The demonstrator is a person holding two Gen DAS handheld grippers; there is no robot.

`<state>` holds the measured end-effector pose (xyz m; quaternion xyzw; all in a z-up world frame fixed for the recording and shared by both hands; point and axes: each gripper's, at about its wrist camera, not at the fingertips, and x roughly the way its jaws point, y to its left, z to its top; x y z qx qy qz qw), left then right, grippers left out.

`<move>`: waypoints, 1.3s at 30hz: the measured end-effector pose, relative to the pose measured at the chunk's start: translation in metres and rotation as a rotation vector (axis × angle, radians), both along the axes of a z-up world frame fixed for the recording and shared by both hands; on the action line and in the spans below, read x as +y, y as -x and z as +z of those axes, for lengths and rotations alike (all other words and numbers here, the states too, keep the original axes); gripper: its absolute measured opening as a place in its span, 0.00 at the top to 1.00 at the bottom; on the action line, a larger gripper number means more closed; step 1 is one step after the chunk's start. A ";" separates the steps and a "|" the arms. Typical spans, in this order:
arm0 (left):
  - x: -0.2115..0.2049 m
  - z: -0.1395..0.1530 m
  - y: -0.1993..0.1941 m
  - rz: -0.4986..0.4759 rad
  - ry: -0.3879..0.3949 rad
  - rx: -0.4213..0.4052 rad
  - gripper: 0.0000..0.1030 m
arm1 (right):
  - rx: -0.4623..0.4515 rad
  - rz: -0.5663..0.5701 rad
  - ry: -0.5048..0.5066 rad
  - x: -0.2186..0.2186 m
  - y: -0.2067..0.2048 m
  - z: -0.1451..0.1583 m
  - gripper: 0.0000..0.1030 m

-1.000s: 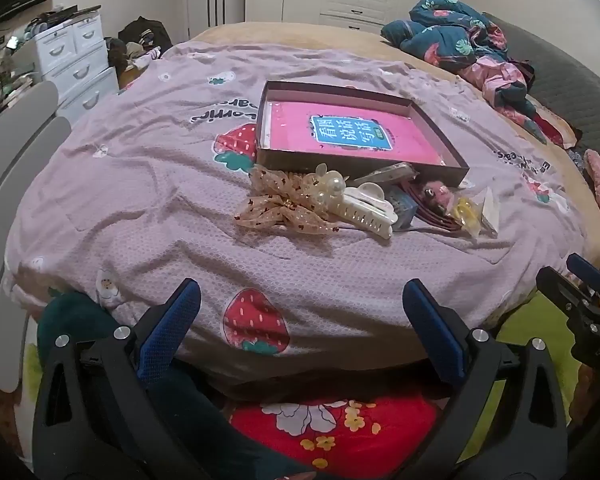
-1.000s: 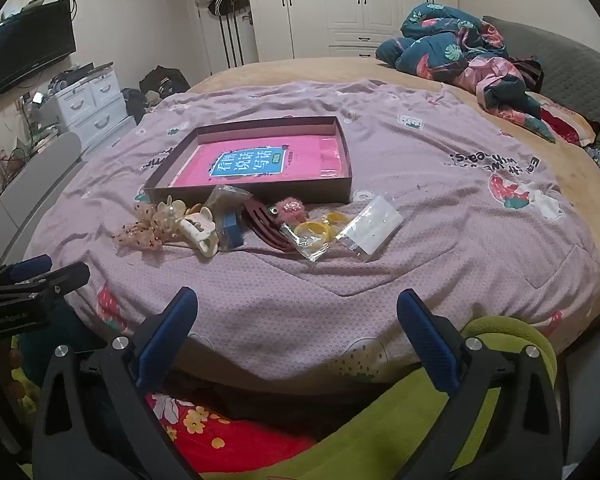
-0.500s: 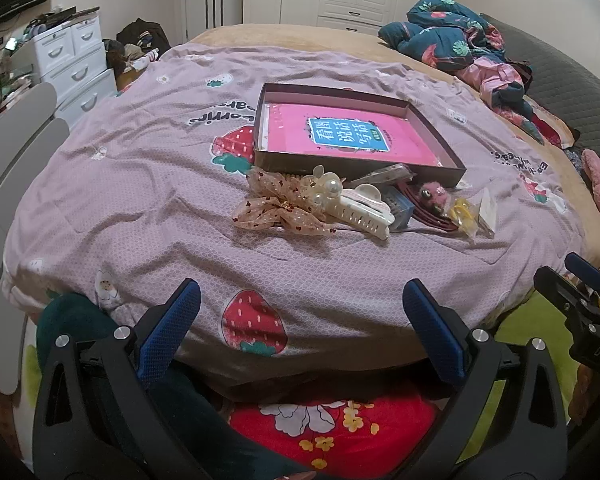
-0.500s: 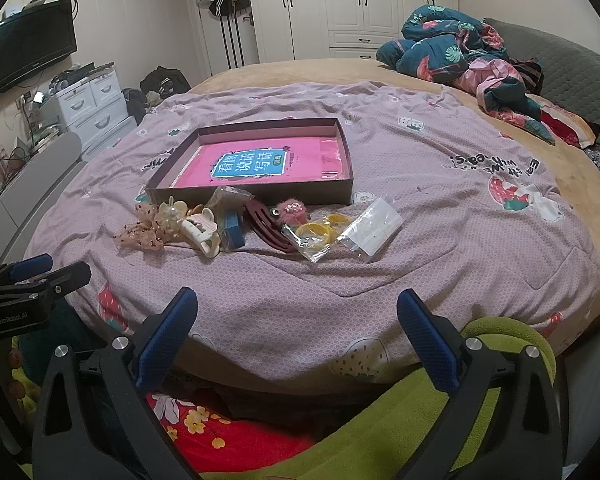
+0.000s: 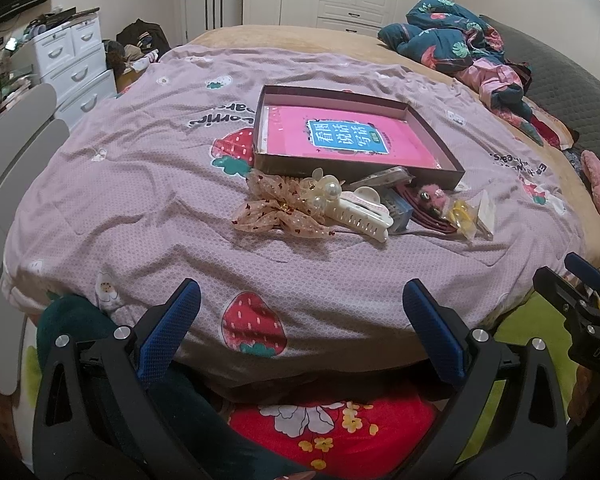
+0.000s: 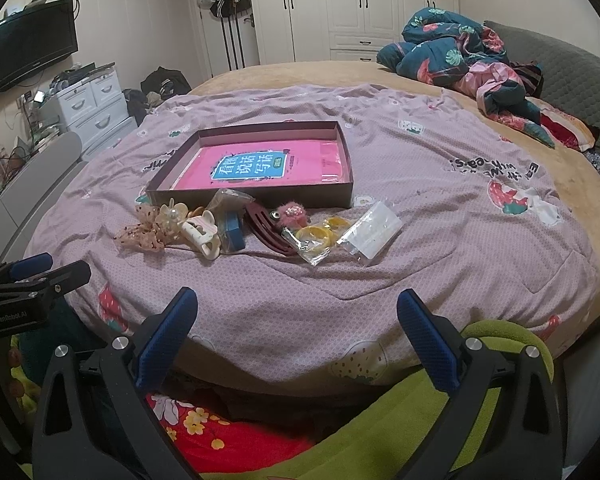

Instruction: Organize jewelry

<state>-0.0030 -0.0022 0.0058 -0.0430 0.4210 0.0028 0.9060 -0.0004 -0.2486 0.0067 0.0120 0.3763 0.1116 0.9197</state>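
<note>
Bedroom: on the bed (image 5: 140,200) a box (image 5: 440,136) lies at twelve o'clock, hair clips (image 5: 360,210) heaped against its near wall (handy for loading), while left gripper (image 5: 300,310) and right gripper (image 6: 296,312) wait with fingers wide, empty.

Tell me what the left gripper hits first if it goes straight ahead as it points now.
Probably the quilt at the bed's near edge. Past that, the left gripper, open and empty, lines up with the lace bow and white hair claw. Depth is uncertain.
</note>
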 end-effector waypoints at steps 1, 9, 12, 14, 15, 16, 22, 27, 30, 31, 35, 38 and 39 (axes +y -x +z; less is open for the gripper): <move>0.000 0.001 0.000 -0.001 0.000 -0.001 0.08 | 0.000 0.001 0.000 0.000 -0.001 0.000 0.04; 0.000 0.002 0.000 -0.001 -0.001 -0.002 0.08 | -0.001 0.003 0.001 0.000 -0.002 0.000 0.04; 0.000 0.001 0.000 -0.002 -0.001 -0.001 0.08 | -0.001 0.003 0.000 0.000 -0.002 0.000 0.04; -0.001 0.002 0.000 -0.003 -0.001 -0.002 0.08 | -0.001 0.003 0.000 0.000 -0.002 0.000 0.04; -0.001 0.002 0.000 -0.004 -0.001 -0.001 0.08 | -0.001 0.002 0.000 0.000 -0.002 0.000 0.04; -0.001 0.001 0.000 -0.002 -0.001 -0.001 0.08 | -0.001 0.002 0.000 0.000 -0.002 0.001 0.04; -0.001 0.001 0.000 -0.003 -0.001 -0.002 0.08 | -0.001 0.004 0.000 0.000 -0.002 0.000 0.04; -0.004 0.003 0.000 -0.017 0.010 -0.002 0.08 | -0.007 0.011 0.001 0.001 -0.003 0.002 0.04; -0.003 0.005 0.000 -0.022 0.012 -0.006 0.08 | -0.013 0.021 0.003 0.001 -0.004 0.004 0.04; -0.003 0.005 0.000 -0.022 0.013 -0.009 0.08 | -0.011 0.030 0.001 0.002 -0.005 0.005 0.04; 0.002 0.006 -0.003 -0.023 0.024 -0.013 0.08 | -0.020 0.054 0.013 0.005 -0.006 0.007 0.04; 0.006 0.007 -0.005 -0.025 0.033 -0.017 0.08 | -0.027 0.067 0.017 0.007 -0.010 0.010 0.04; 0.007 0.008 -0.006 -0.027 0.034 -0.017 0.08 | -0.027 0.072 0.017 0.007 -0.012 0.010 0.04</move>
